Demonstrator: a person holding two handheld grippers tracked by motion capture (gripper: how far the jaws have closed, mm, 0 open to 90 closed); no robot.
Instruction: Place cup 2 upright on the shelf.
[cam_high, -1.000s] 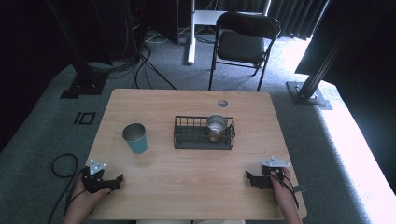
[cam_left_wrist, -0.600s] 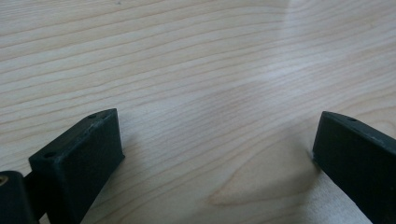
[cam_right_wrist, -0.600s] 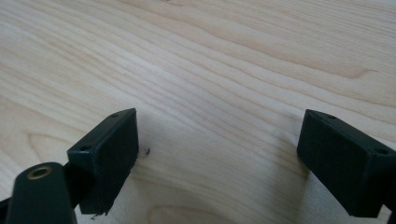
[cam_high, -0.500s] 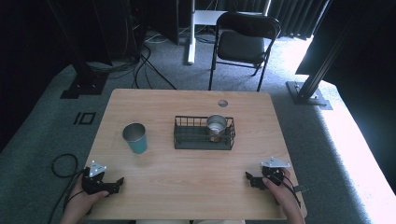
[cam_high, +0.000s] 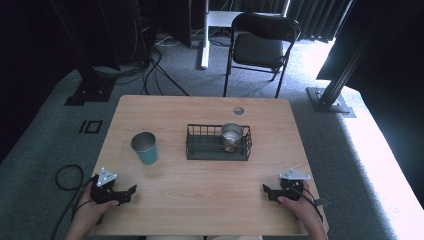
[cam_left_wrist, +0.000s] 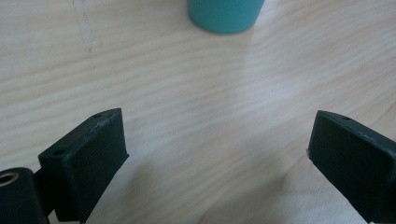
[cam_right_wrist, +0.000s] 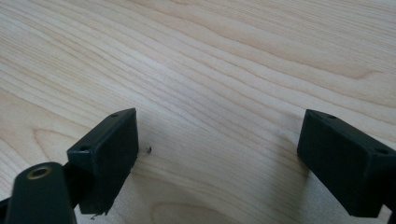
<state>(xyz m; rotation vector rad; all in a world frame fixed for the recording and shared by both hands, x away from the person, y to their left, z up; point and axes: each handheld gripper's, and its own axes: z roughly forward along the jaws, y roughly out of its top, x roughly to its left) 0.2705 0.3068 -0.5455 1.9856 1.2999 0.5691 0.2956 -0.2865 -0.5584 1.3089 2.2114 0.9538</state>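
- Left gripper (cam_high: 131, 190) lay low at the near left table (cam_high: 200, 200) edge, jaws spread wide and empty, aimed rightward across the wood.
- Right gripper (cam_high: 265, 189) rested at the near right edge, jaws likewise apart, holding nothing.
- Teal cup (cam_high: 145, 148) stood upright, mouth up, just ahead of the left gripper, apart from it.
- Barely changed since half a second before; left gripper nudged slightly.
- Beyond: wire basket (cam_high: 218, 149) holding a metal cup (cam_high: 231, 137); nothing between grippers and cup.

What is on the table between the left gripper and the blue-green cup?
Nothing. In the left gripper view, bare wood runs from the open left gripper to the teal cup.
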